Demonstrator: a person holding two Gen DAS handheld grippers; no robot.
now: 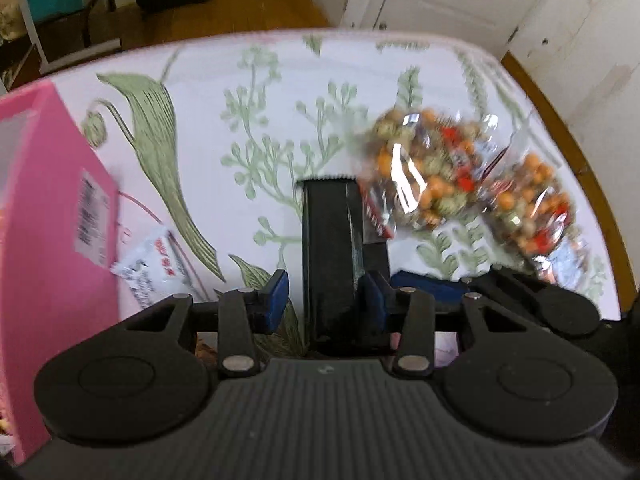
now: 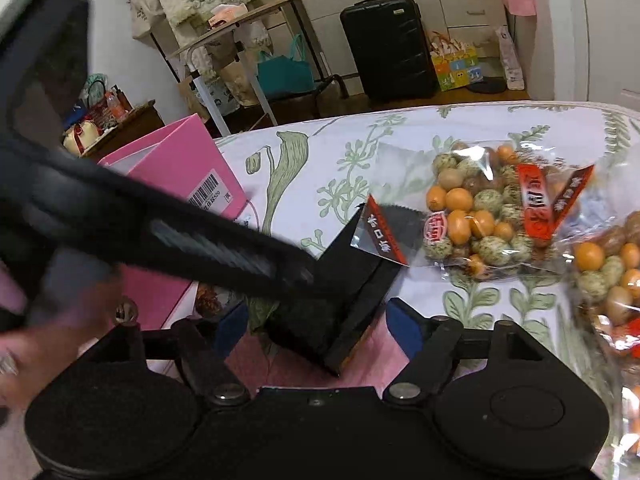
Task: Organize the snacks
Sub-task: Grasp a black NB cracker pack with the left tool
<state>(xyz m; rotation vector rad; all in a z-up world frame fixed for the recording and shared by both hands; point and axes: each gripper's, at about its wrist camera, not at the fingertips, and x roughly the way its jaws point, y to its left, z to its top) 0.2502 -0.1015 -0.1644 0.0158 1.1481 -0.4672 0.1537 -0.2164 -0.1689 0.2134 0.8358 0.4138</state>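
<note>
black packet (image 1: 328,240) with a saw-tooth top edge, raised off the cloth near the middle of the table, pointing straight out from the left gripper (image 1: 326,300). pinched there between narrow jaws; sharp in the left wrist view while all else around it smears. also lies inside the spread of the right gripper (image 2: 318,328), whose jaws stand wide with the blue fingers (image 2: 404,328) clear of the packet on both sides, gripping nothing. seen from the right wrist, crosses in from the upper left as a dark blurred bar, that left gripper, ending on the packet, with a blurred hand (image 2: 24,352) low at the left edge.

just beyond the packet's toothed end, touching or overlapping it, a clear bag of orange and speckled coated nuts (image 2: 488,216) with red labels, flat on the cloth. beside that, nearer the right rim, a second bag of nuts (image 2: 608,276). left of the packet, a pink box (image 2: 188,160) with a barcode sticker, and a small white sachet (image 1: 148,264) at its foot. under everything, a white tablecloth (image 1: 240,100) printed with green plants. far back on the floor, a black suitcase (image 2: 390,48).
</note>
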